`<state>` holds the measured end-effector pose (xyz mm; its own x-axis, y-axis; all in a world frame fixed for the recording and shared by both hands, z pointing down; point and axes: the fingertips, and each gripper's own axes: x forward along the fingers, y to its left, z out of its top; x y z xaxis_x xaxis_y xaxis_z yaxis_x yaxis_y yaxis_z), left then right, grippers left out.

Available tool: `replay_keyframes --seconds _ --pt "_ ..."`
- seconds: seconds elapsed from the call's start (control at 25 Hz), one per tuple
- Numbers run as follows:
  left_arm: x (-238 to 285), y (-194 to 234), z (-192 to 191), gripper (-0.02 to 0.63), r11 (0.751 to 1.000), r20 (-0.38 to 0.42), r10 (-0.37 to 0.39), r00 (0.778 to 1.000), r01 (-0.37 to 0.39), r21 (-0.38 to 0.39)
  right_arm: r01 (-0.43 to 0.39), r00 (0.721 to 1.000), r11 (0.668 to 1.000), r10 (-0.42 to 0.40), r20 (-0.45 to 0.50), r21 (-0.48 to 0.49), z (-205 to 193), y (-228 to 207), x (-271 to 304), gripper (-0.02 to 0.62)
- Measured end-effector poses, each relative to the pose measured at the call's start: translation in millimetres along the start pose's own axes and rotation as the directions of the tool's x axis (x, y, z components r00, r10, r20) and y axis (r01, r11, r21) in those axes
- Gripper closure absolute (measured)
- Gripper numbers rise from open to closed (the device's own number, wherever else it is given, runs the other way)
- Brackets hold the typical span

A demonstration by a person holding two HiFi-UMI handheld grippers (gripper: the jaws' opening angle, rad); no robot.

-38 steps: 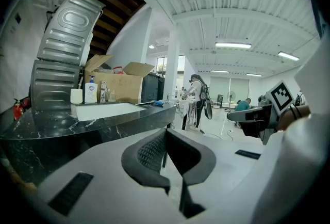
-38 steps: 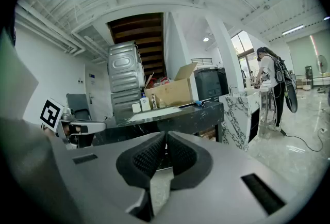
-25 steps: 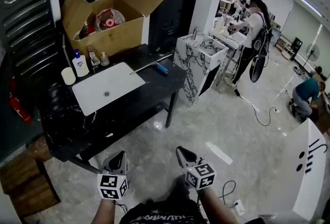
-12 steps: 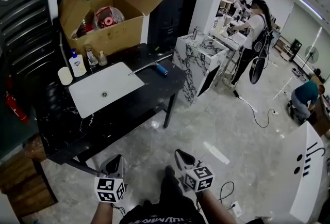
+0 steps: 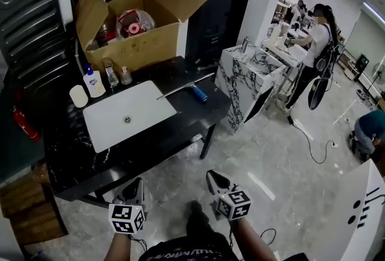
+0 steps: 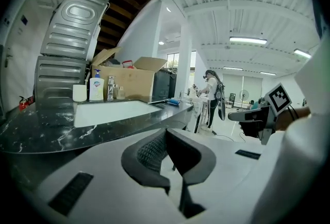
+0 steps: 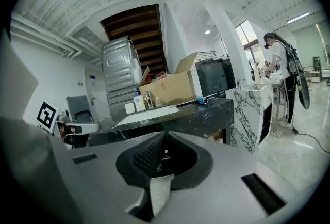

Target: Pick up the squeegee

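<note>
The squeegee [image 5: 191, 86], a long thin metal blade with a blue handle, lies on the black marble table [image 5: 180, 128] to the right of the white sink basin [image 5: 129, 112]. It also shows far off in the left gripper view as the squeegee [image 6: 170, 100] and in the right gripper view as the squeegee [image 7: 196, 100]. My left gripper [image 5: 136, 186] and right gripper [image 5: 214, 179] are low at the frame's bottom, well short of the table's front edge. Both are shut with nothing between the jaws.
An open cardboard box [image 5: 135, 25] with packed items stands at the table's back. A soap bottle [image 5: 94, 81], small bottles and a white cup [image 5: 79, 96] stand left of the basin. A marble-patterned vanity [image 5: 249, 82] is on the right, with a person [image 5: 316, 43] beyond it.
The table and the squeegee have come closer and shifted right in the head view. Both grippers keep their place at the bottom, still shut.
</note>
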<state>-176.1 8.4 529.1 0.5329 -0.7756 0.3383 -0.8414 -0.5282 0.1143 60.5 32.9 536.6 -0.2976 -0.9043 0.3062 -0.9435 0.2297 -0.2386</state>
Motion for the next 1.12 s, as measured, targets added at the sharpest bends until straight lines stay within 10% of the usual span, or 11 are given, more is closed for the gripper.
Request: replay_keyframes --seconds 1.12 --pt "200 -1 92 0.586 0.963 0.032 0.251 0.967 -0.247 -0.107 -0.187 0.979 0.981 0.181 -0.098 -0.057 107 -173 185 0.545"
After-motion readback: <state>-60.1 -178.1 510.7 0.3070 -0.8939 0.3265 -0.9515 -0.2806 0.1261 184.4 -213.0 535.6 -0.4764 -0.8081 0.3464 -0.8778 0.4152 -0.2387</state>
